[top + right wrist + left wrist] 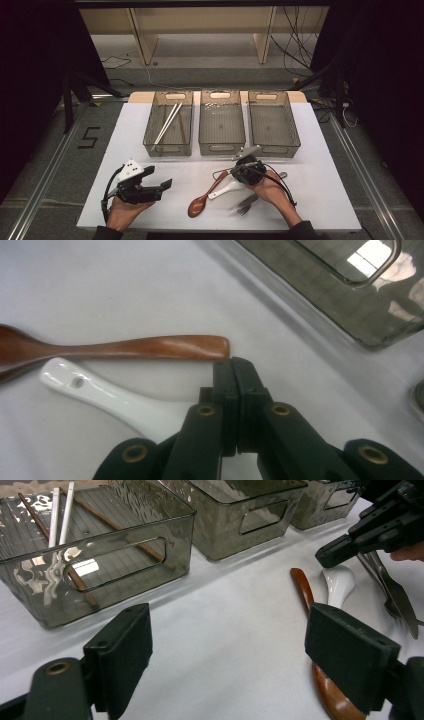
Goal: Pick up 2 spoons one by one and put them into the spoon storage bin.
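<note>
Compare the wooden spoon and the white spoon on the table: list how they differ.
The wooden spoon is reddish brown; the white spoon is glossy white. The wooden spoon's handle is slim and solid; the white spoon's handle is broader, with a small hole near its end. Both lie flat, side by side, on the white table.

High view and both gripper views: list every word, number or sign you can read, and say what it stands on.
"5": black mark on the grey floor, left of the table.
Nothing else readable: the bins, spoons, fork and both tongs carry no legible print.
</note>
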The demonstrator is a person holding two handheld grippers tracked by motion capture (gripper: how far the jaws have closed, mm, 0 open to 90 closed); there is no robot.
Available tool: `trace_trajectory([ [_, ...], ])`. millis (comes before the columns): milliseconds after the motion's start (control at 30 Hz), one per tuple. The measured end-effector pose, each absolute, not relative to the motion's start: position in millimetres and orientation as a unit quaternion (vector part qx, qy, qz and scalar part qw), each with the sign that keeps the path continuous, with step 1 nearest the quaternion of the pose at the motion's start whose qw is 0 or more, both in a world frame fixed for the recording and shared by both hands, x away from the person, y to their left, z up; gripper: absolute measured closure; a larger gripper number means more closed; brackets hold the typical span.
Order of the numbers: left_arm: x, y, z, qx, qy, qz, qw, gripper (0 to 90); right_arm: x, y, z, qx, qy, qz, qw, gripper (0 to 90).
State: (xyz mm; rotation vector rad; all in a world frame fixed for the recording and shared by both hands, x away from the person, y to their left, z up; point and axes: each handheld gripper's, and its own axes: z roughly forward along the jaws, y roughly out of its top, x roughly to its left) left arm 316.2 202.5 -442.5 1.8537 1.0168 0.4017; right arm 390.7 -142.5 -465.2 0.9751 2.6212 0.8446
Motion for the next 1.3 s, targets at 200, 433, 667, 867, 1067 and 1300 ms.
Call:
trace_trajectory([
  [200,315.9,203.1,-442.3,0.759,0.416,0.165,0.474,18.9,393.9,-144.2,-469.2,0.339,0.894,0.274,0.102,90.0],
  [433,315.5,202.7,-442.4,0.758,0.416,0.166,0.474,18.8,390.6,-147.8,-469.7,0.345,0.898,0.256,0.095,90.0],
  [667,315.6,202.4,-442.4,0.760,0.414,0.168,0.472,18.8,382.0,-157.3,-470.7,0.348,0.900,0.247,0.087,90.0],
  [867,315.5,201.9,-442.4,0.760,0.414,0.168,0.472,18.8,378.7,-159.6,-469.6,0.335,0.907,0.240,0.084,90.0],
  [1067,315.5,202.3,-442.2,0.759,0.414,0.169,0.472,18.8,378.6,-154.6,-459.4,0.298,0.918,0.250,0.071,74.3],
  [1300,315.5,201.8,-441.9,0.759,0.414,0.169,0.473,18.8,372.4,-134.4,-449.4,0.221,0.948,0.225,0.047,44.9],
])
